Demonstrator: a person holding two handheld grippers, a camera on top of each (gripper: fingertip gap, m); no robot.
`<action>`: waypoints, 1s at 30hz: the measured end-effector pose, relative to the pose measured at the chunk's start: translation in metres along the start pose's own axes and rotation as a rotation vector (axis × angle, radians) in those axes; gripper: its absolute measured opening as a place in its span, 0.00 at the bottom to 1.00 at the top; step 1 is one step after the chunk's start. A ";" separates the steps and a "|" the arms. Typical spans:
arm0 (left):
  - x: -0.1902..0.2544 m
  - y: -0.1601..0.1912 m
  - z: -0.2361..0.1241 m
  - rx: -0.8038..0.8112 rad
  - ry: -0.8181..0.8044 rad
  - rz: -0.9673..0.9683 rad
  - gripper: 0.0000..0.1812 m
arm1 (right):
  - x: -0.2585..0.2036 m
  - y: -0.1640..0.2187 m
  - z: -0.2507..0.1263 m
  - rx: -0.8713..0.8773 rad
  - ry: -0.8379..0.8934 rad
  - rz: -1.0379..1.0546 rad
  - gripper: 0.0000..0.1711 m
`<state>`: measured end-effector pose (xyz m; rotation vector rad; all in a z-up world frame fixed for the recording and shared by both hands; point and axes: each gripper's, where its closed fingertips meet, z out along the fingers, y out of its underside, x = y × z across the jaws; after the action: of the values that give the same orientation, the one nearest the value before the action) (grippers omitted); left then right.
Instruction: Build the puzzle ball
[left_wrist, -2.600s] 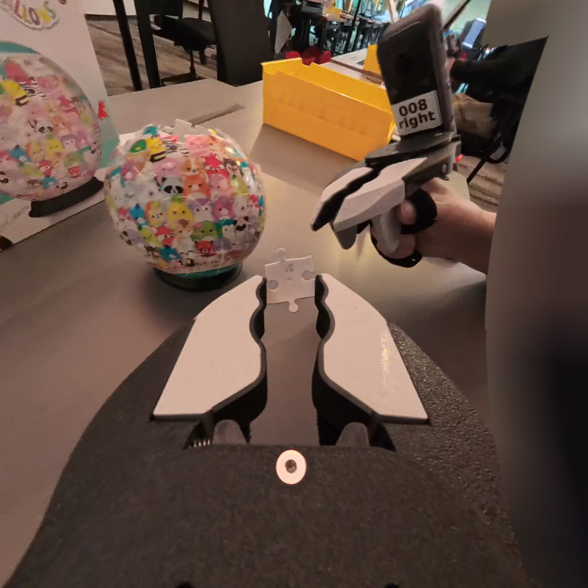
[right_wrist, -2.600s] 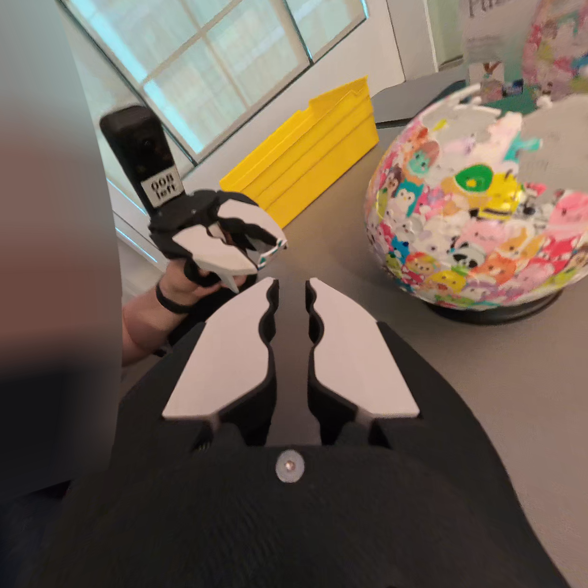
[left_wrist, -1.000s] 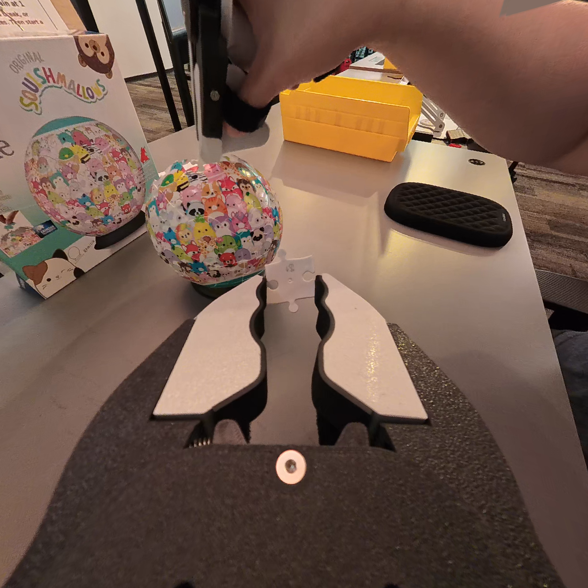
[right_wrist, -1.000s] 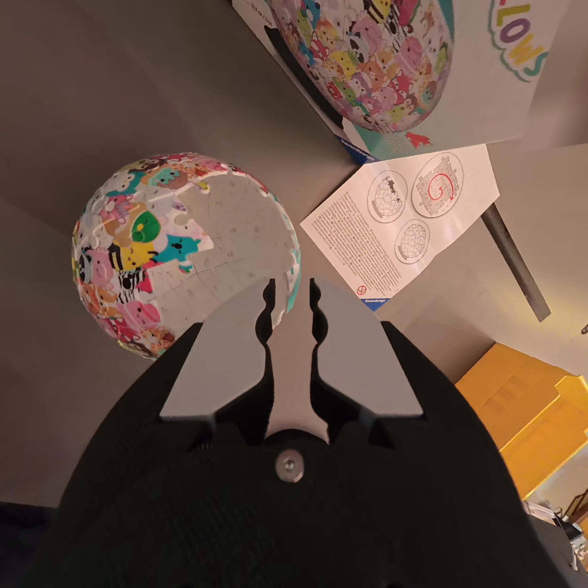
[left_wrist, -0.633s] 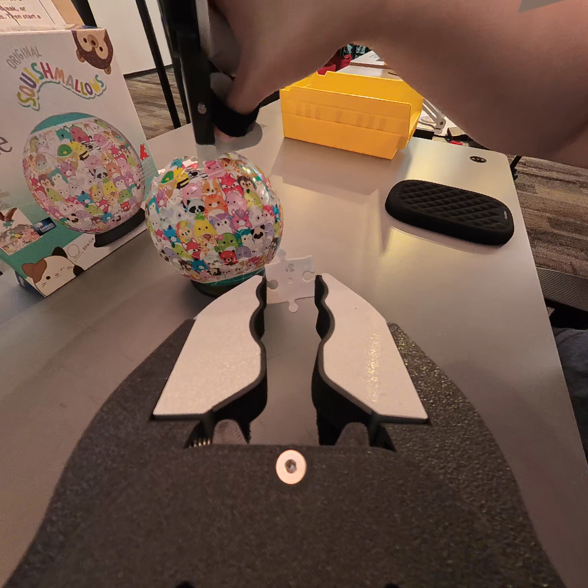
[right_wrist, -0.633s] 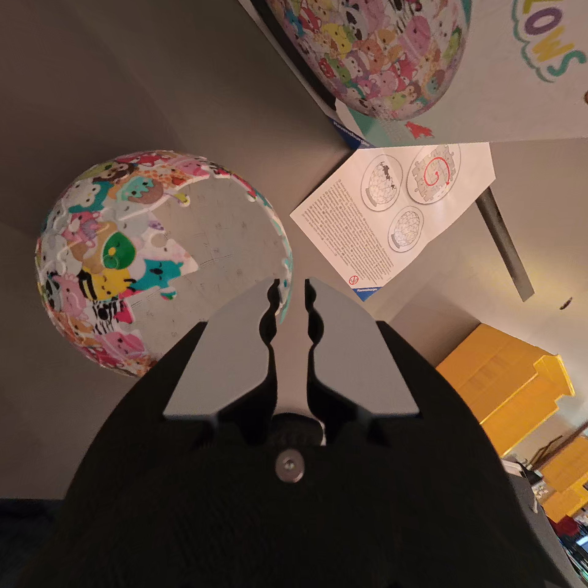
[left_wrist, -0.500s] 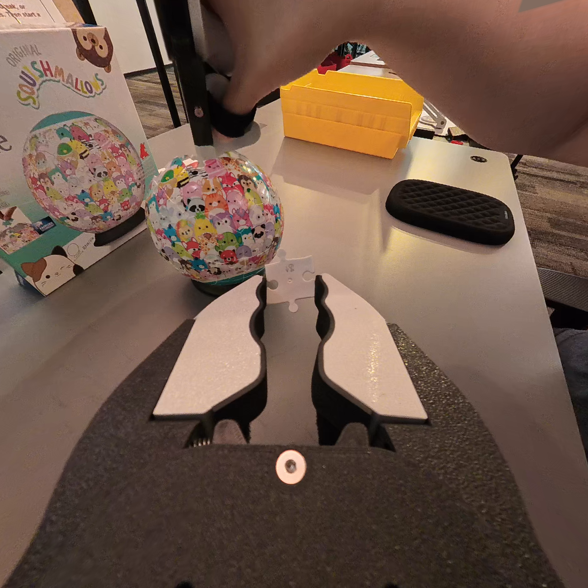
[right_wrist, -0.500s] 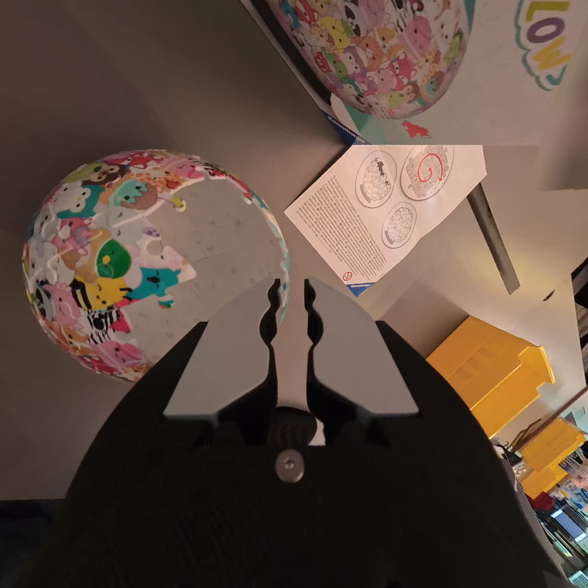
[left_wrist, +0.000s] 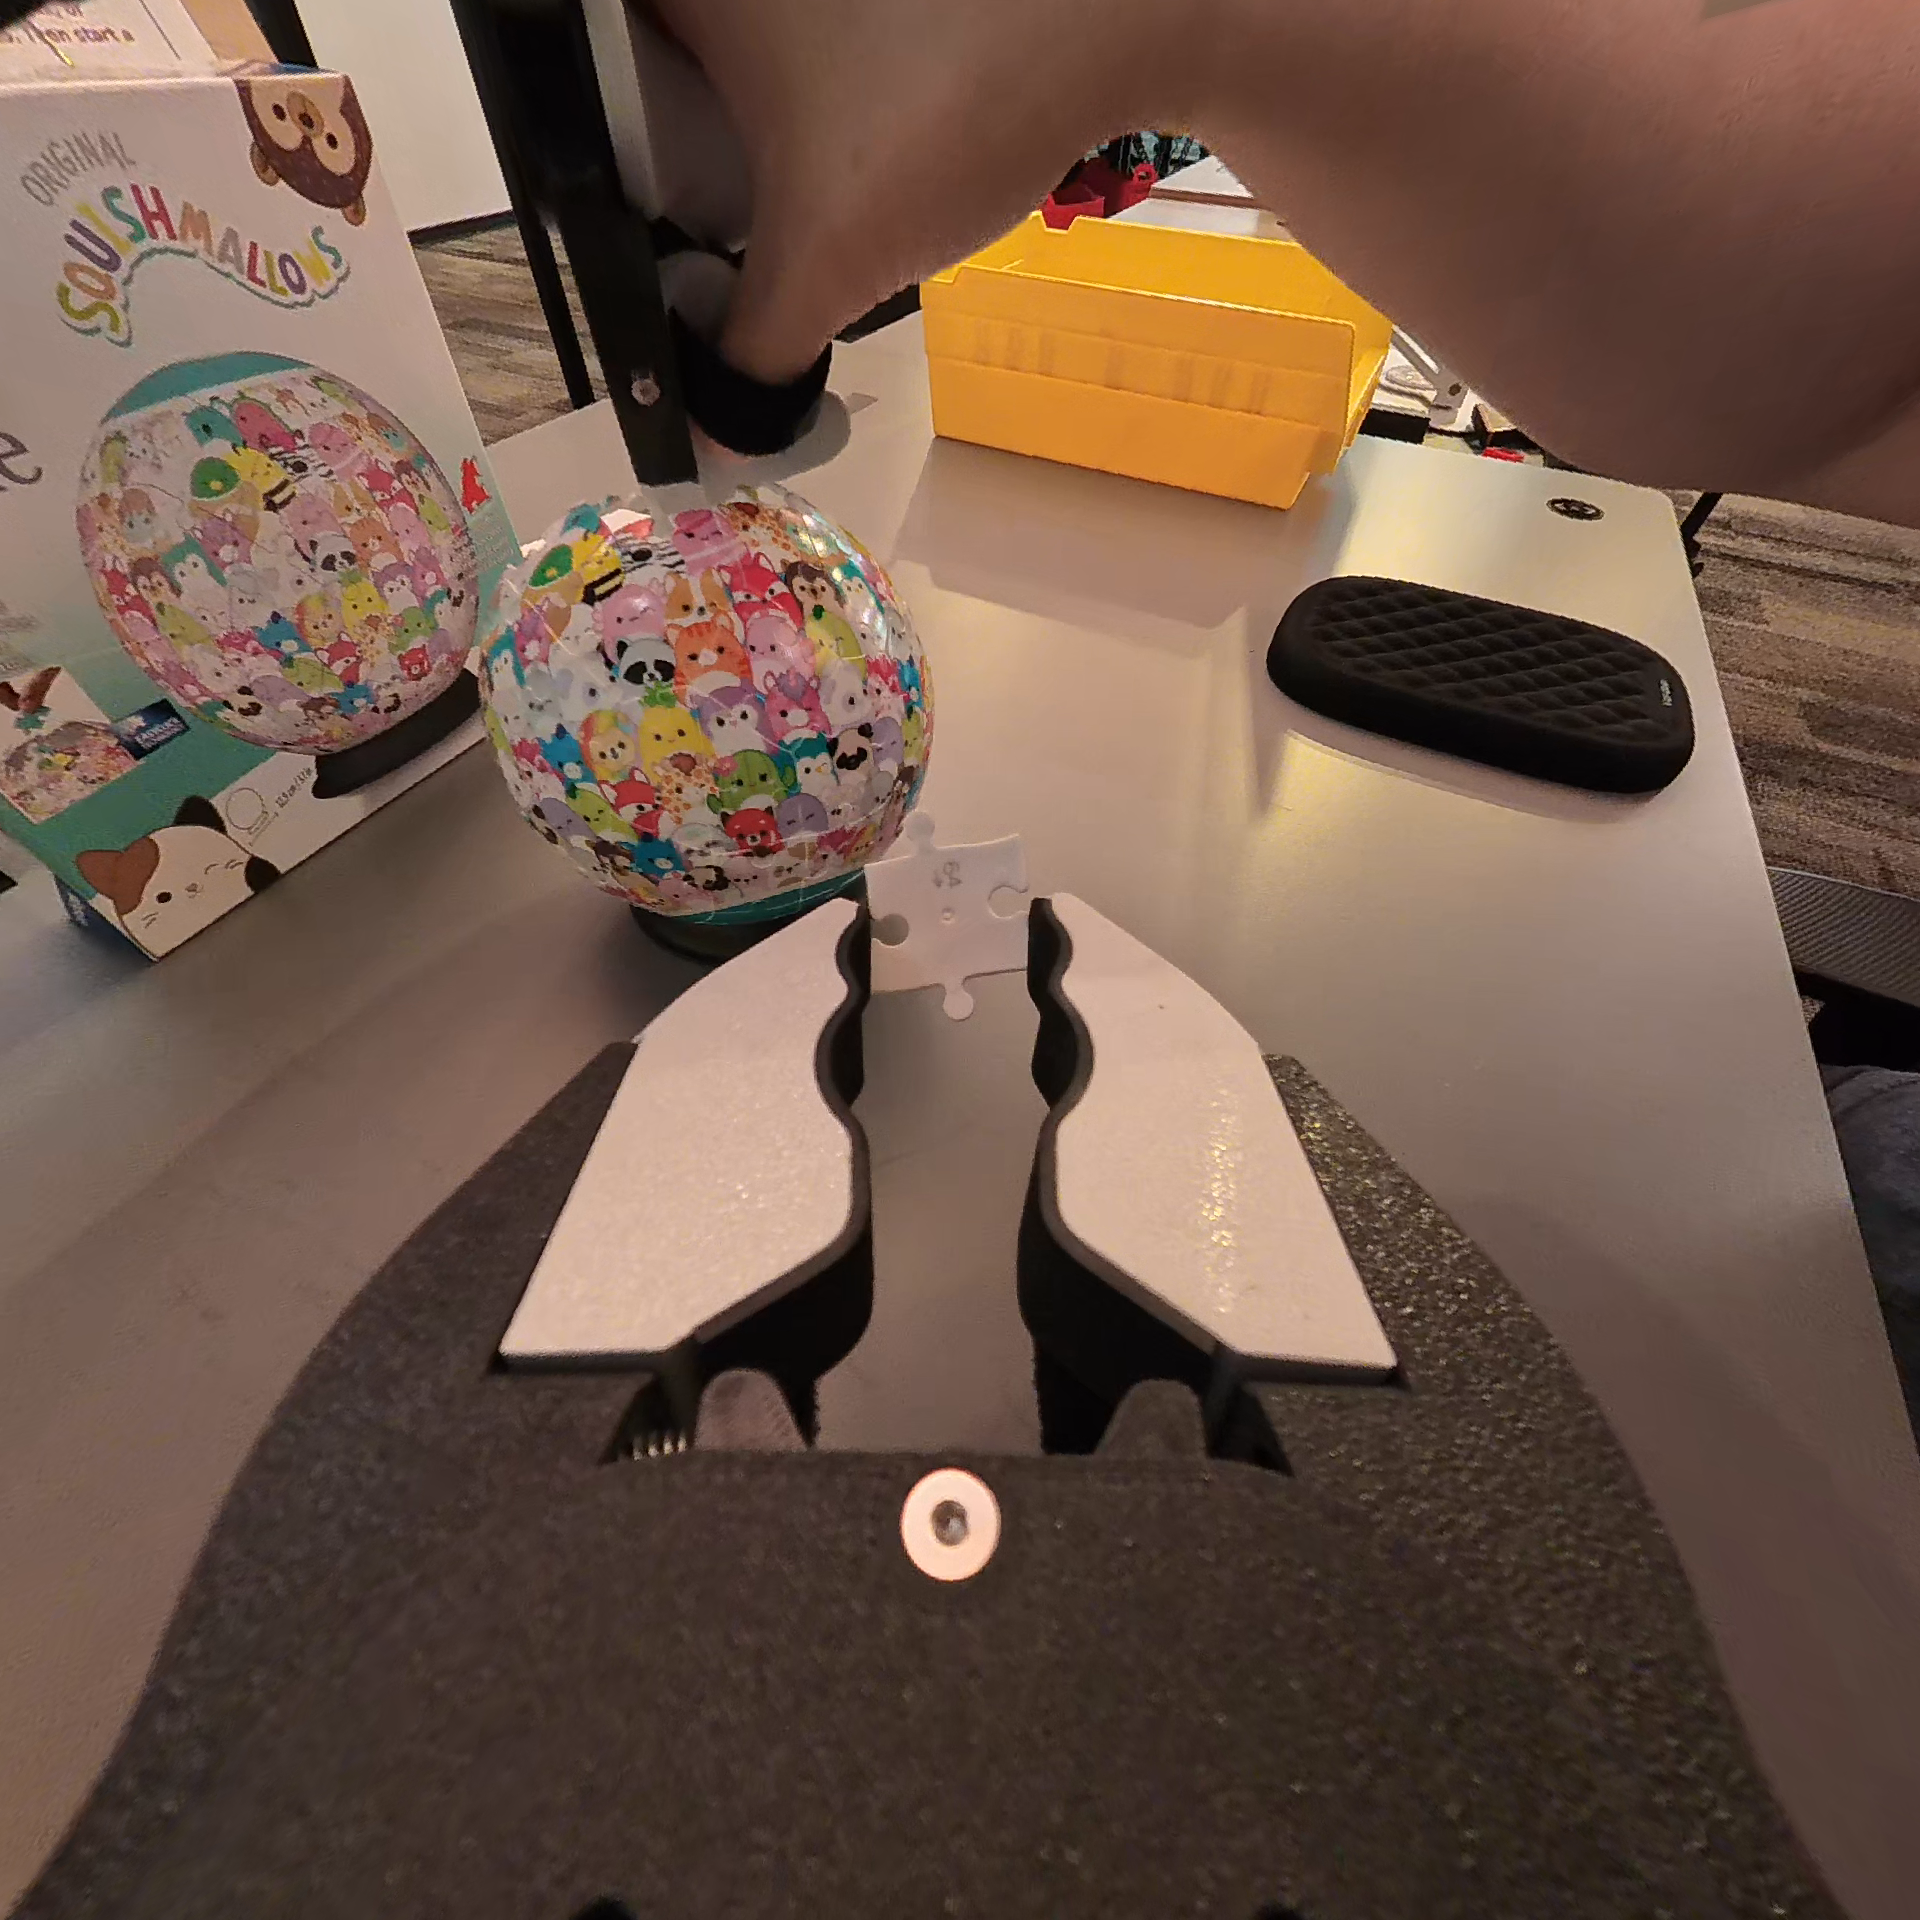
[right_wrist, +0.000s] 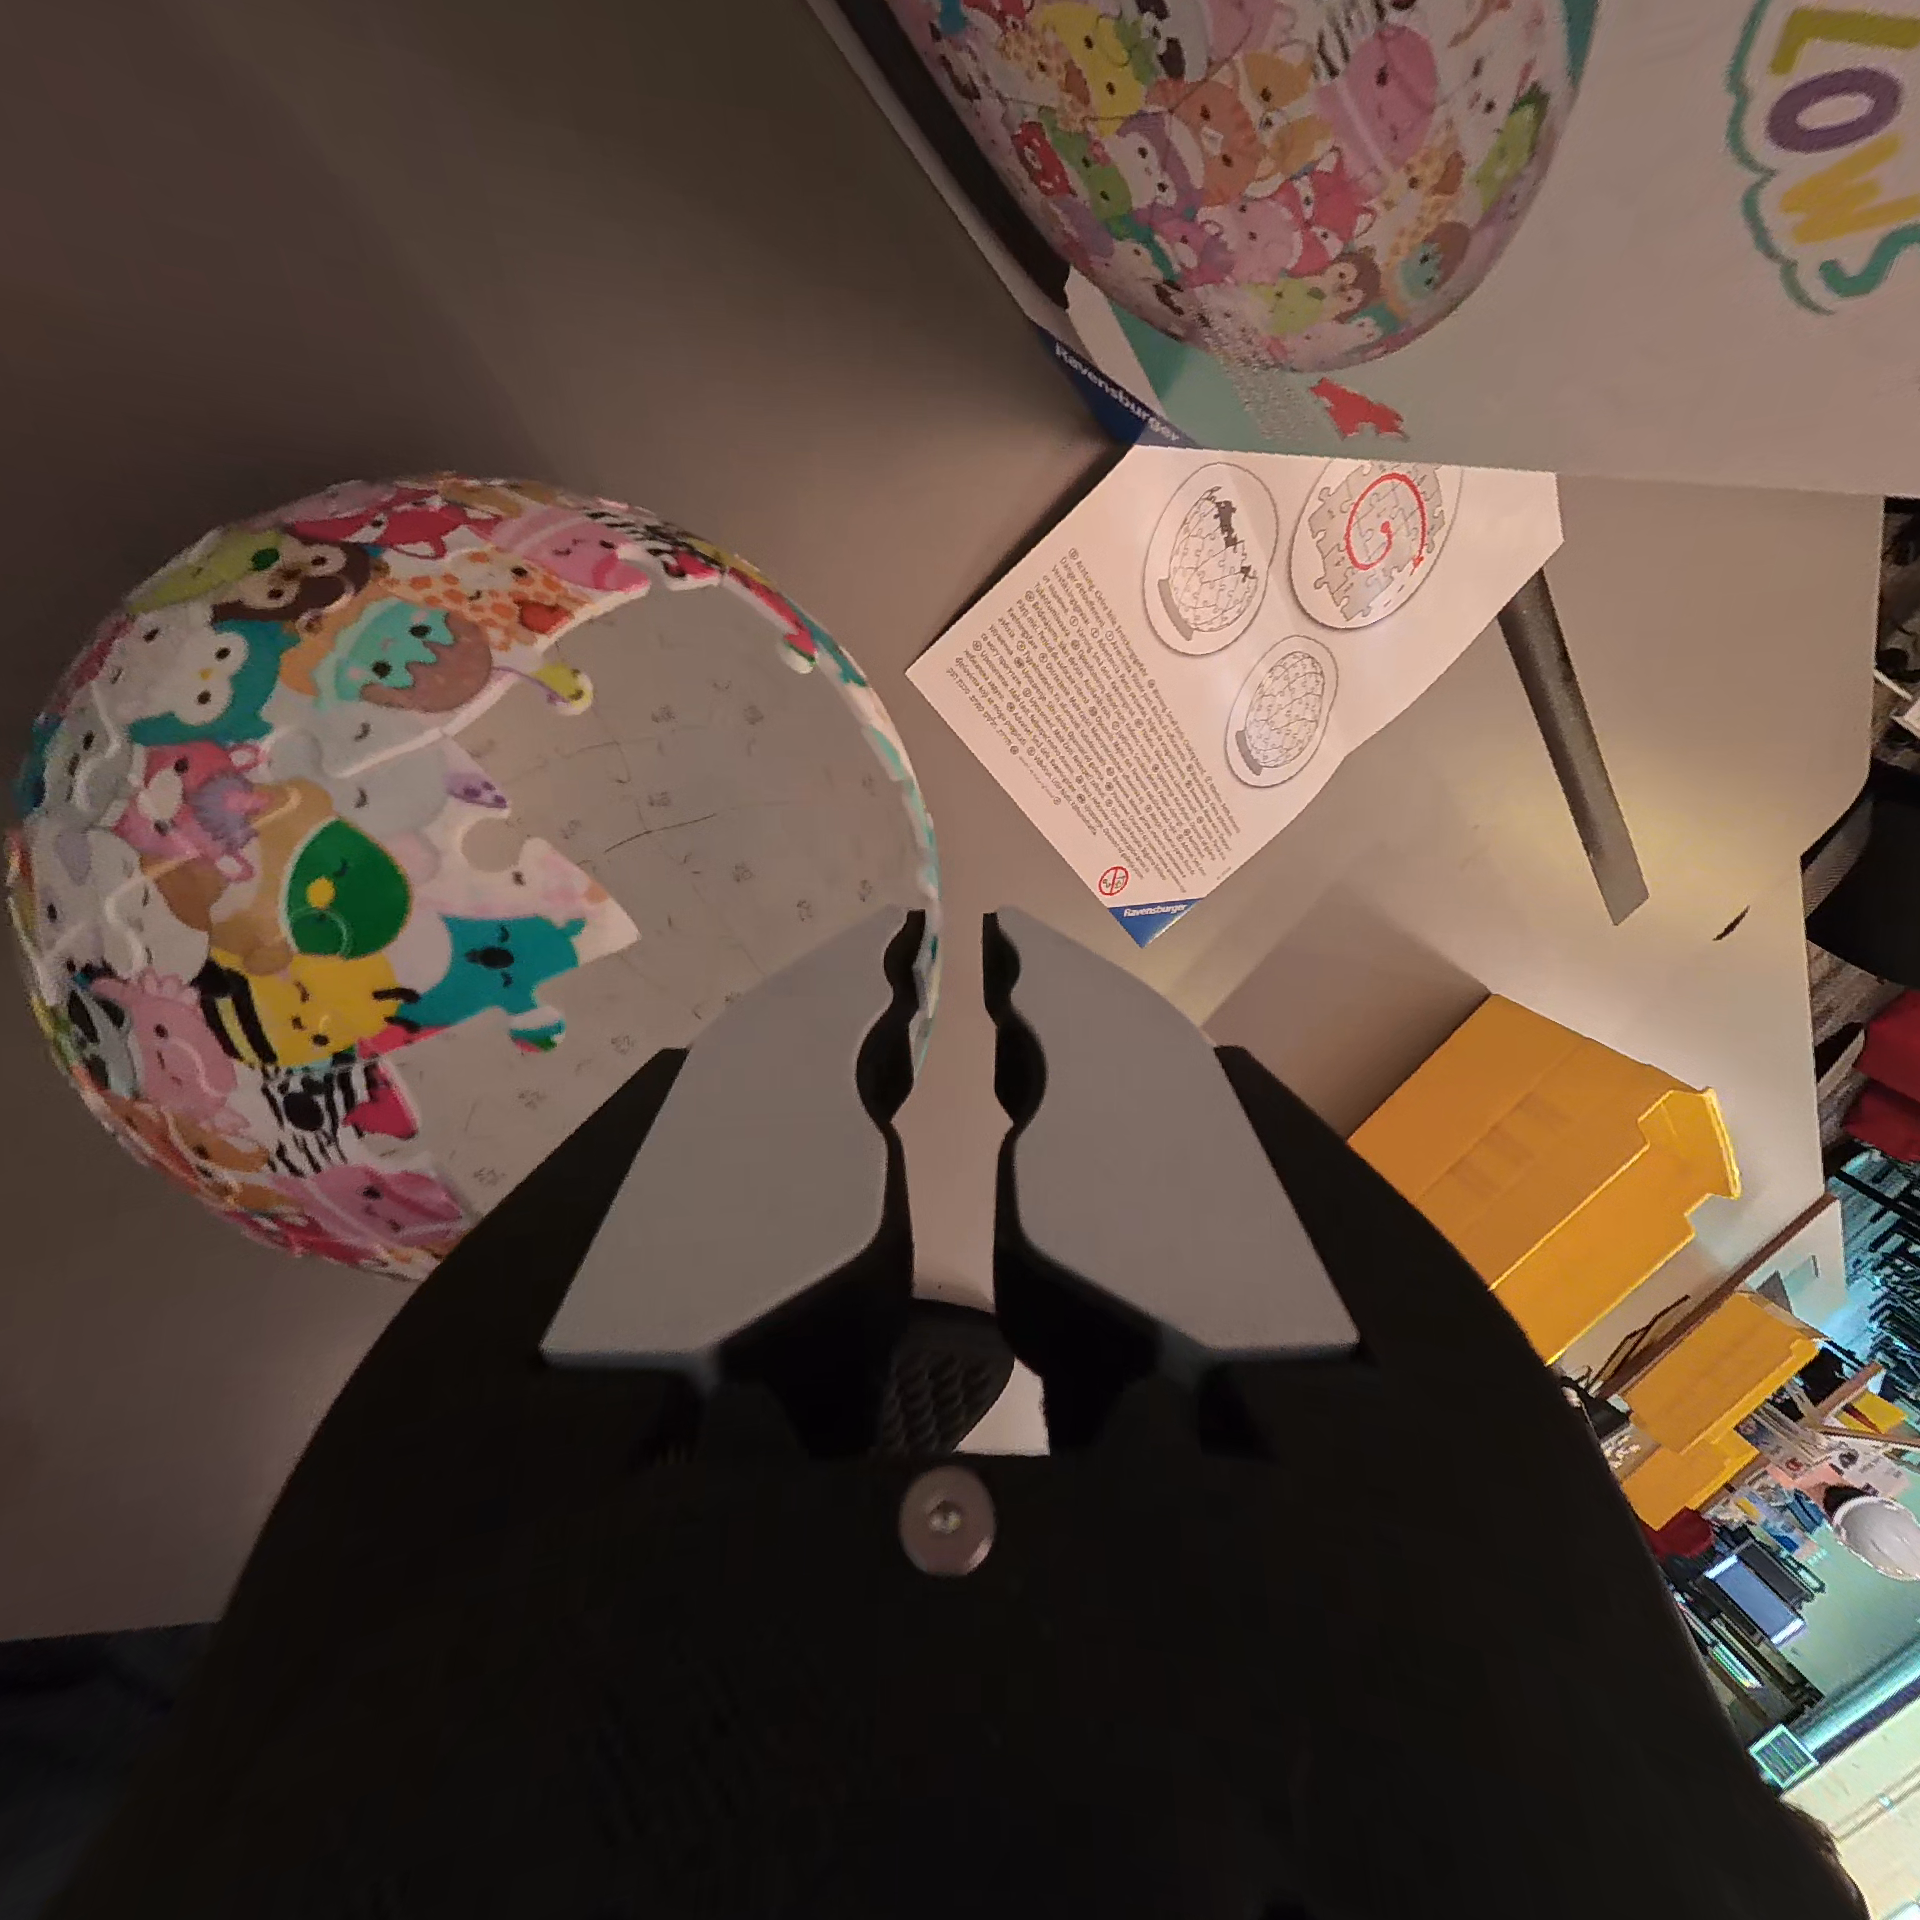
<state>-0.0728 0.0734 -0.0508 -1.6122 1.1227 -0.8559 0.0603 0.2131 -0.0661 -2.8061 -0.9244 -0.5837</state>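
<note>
The puzzle ball (left_wrist: 707, 717) is covered in colourful characters and stands on a dark base on the grey table (left_wrist: 1299, 987). From above, in the right wrist view, the puzzle ball (right_wrist: 312, 852) has a wide opening that shows the grey backs of its pieces. My left gripper (left_wrist: 948, 930) is shut on a white puzzle piece (left_wrist: 951, 914), back side up, low in front of the ball's right side. My right gripper (right_wrist: 951, 925) is at the rim of that opening, closed to a narrow gap on the ball's wall. The right gripper (left_wrist: 655, 416), held by a hand, also shows in the left wrist view, touching the ball's top.
The puzzle box (left_wrist: 197, 499) stands left of the ball. An instruction sheet (right_wrist: 1247, 675) lies beside the box. A yellow bin (left_wrist: 1143, 364) sits at the back of the table and a black wrist rest (left_wrist: 1475, 696) lies at the right. About 20 centimetres separates my left fingertips from my right.
My right gripper's fingers have closed from a wider gap to a narrow one and it has come closer over the ball. My left gripper and its piece have barely moved.
</note>
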 end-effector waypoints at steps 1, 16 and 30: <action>0.000 0.000 0.000 -0.001 -0.001 0.000 0.16 | 0.000 0.000 0.000 -0.004 0.004 0.000 0.06; 0.001 0.004 0.000 -0.017 0.004 -0.001 0.16 | -0.003 -0.003 0.002 0.009 -0.005 -0.011 0.09; -0.004 -0.002 -0.005 0.021 -0.017 -0.009 0.16 | -0.004 0.012 -0.105 0.522 -0.017 0.016 0.15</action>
<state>-0.0781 0.0754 -0.0478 -1.6058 1.0920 -0.8554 0.0308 0.1763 0.0289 -2.3485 -0.8987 -0.2636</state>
